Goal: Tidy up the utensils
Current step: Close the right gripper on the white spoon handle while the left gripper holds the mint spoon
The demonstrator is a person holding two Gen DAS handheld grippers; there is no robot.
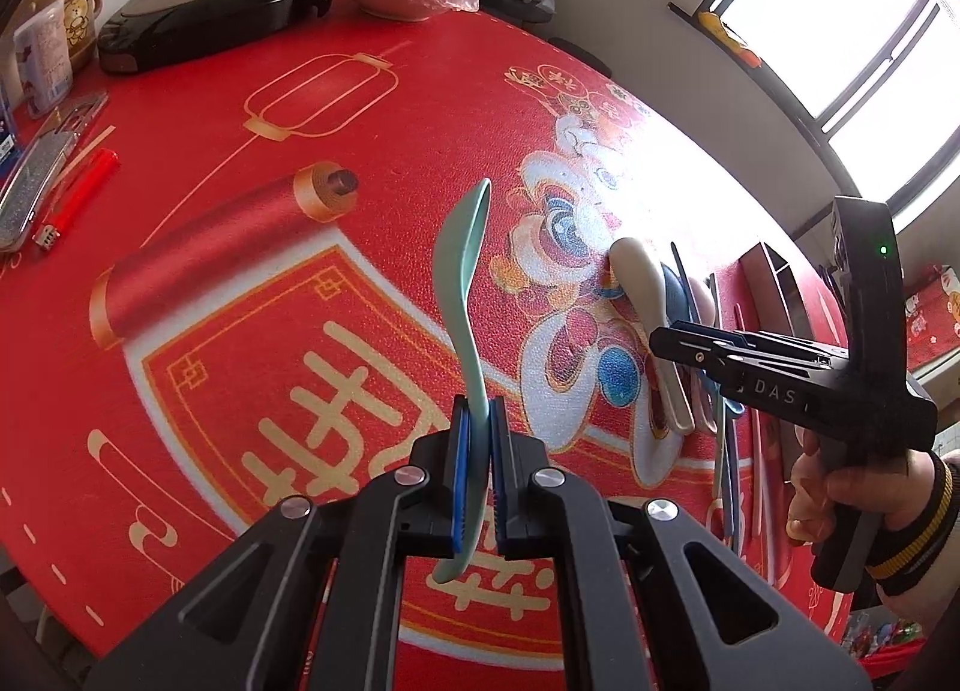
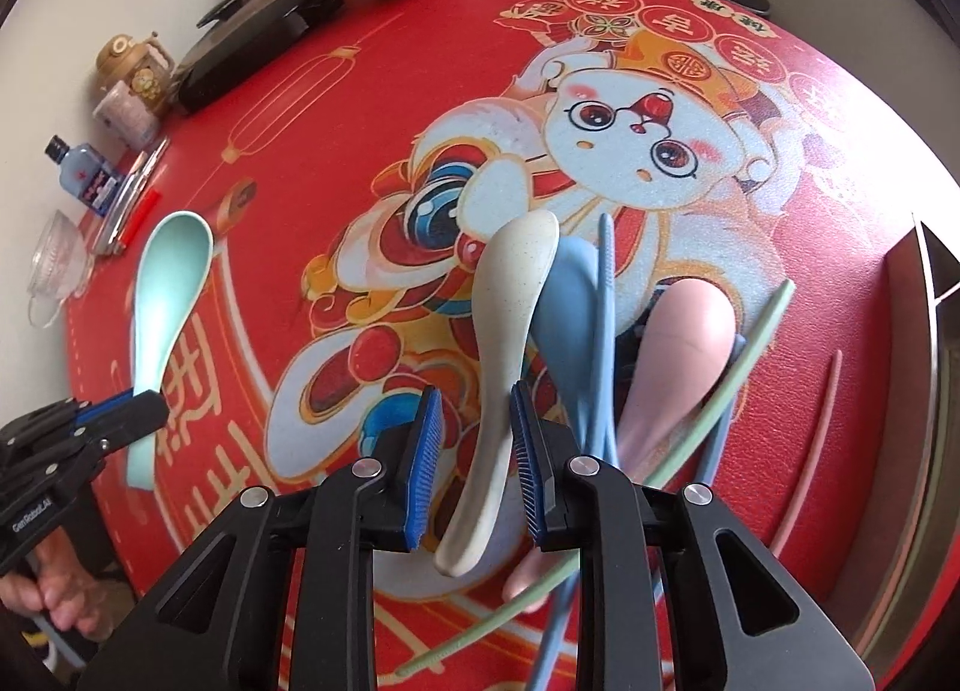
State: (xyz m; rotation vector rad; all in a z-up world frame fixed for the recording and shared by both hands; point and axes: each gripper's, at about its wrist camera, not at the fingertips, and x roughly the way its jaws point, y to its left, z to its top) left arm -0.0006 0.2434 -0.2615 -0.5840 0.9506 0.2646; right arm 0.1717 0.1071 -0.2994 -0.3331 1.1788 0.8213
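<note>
The tablecloth was red, printed with gold lanterns, gold characters and a white cartoon rabbit in glasses. One spoon was mint green, one spoon speckled cream, one blue and one pale pink. The chopsticks were blue, a single chopstick pale green. The gripper pads were blue and ribbed on black bodies.

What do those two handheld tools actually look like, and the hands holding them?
Both are matte black with pistol-style handles. The left tool and right tool have ridged blue pads on their fingers and round silver pivot bolts. The right one bears white "DAS" lettering and a green light. The right hand wears a black, yellow-striped cuff.
</note>
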